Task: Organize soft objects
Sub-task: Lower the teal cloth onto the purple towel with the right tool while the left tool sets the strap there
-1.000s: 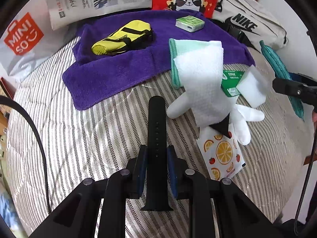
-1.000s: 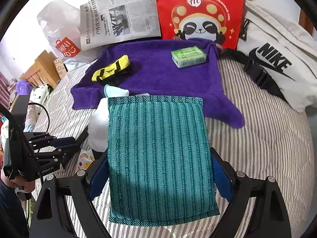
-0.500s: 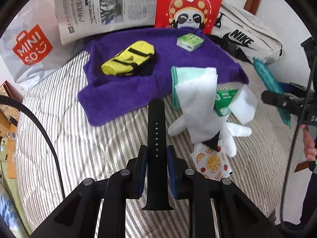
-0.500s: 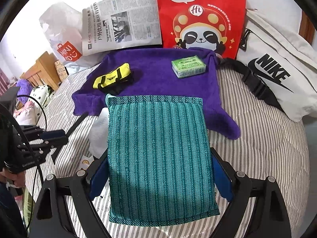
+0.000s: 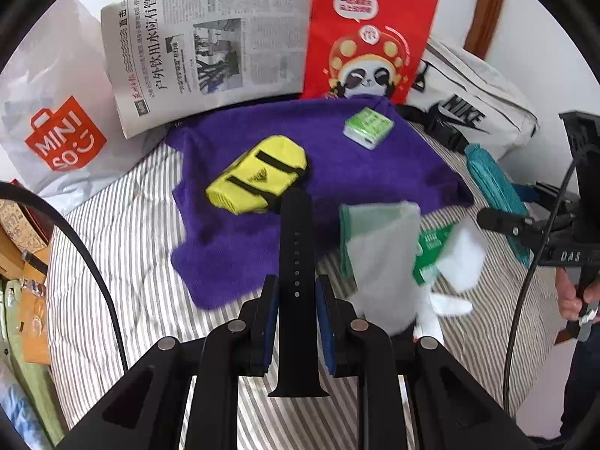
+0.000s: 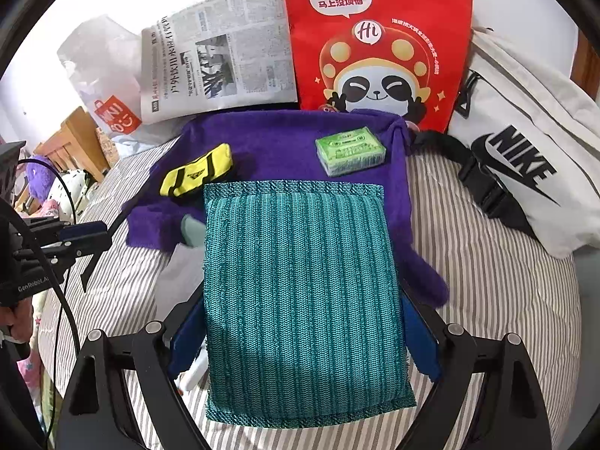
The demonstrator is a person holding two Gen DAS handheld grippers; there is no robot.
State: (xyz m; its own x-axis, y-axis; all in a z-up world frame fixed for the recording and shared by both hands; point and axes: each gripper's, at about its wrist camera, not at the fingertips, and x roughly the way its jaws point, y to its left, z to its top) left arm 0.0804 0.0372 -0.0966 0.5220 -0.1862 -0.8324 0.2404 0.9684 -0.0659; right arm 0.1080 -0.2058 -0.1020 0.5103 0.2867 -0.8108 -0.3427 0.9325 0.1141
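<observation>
My left gripper (image 5: pixel 296 296) is shut on a black watch strap (image 5: pixel 296 232) and holds it above the striped bed. My right gripper (image 6: pixel 303 322) is shut on a teal knitted cloth (image 6: pixel 300 281) held flat; it also shows edge-on in the left wrist view (image 5: pixel 495 191). A purple towel (image 5: pixel 337 172) lies at the back with a yellow pouch (image 5: pixel 258 178) and a green tissue pack (image 5: pixel 367 127) on it. The same towel (image 6: pixel 277 142), pouch (image 6: pixel 195 174) and pack (image 6: pixel 348 150) show in the right wrist view. A white cloth over a pale green one (image 5: pixel 382 243) and a white glove (image 5: pixel 446 305) lie to the right of the strap.
A newspaper (image 5: pixel 210 52), a red panda bag (image 5: pixel 367 37), a Miniso bag (image 5: pixel 56 135) and a white Nike bag (image 6: pixel 525 161) line the back of the striped bed (image 5: pixel 123 255). A green-and-white packet (image 5: pixel 435 251) lies by the cloths. Wooden furniture (image 6: pixel 75 142) stands at left.
Both grippers have moved forward towards the purple towel, each keeping its hold. The strap's tip now overlaps the towel's front part, and the glove and fruit-print packet have slid down out of view.
</observation>
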